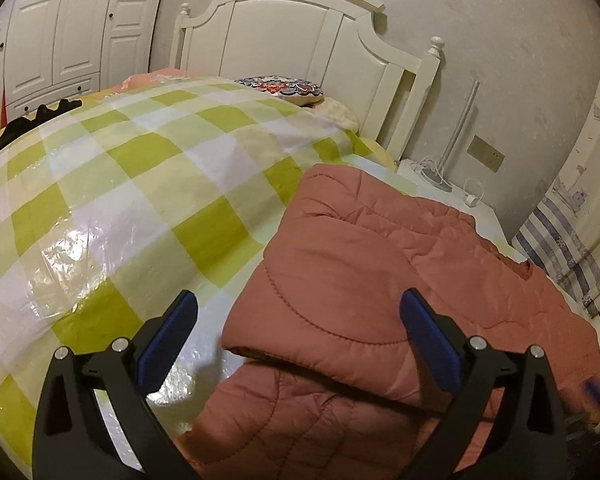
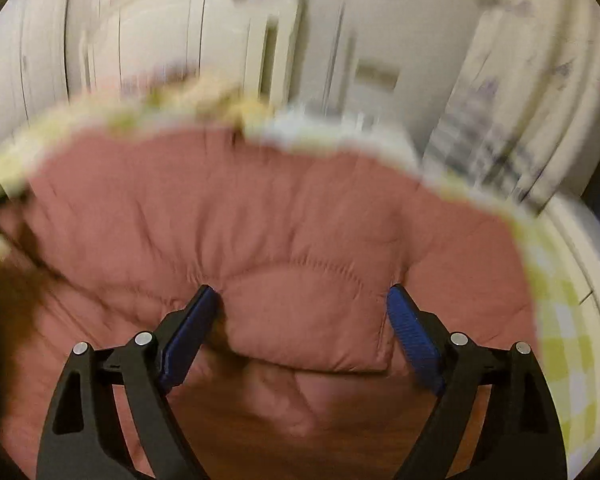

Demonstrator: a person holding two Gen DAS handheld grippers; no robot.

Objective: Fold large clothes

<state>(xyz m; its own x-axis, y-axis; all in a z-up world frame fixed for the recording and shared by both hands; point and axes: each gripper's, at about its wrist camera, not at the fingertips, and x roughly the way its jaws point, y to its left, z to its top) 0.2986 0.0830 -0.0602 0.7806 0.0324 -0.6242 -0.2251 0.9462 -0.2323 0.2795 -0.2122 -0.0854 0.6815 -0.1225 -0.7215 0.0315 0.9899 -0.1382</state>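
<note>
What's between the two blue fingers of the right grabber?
A puffy fold of the pink quilted coat sits between the open right gripper's fingers, seen in the right wrist view.

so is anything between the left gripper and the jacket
Nothing visible. The left gripper is open right above the folded pink jacket, with only quilted fabric between its pads. The jacket lies on the checked bed cover; the patterned cushion sits well away by the headboard.

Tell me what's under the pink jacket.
The pink jacket lies on a green-and-white checked cover over the bed. Whatever sits directly beneath its folds is hidden.
</note>
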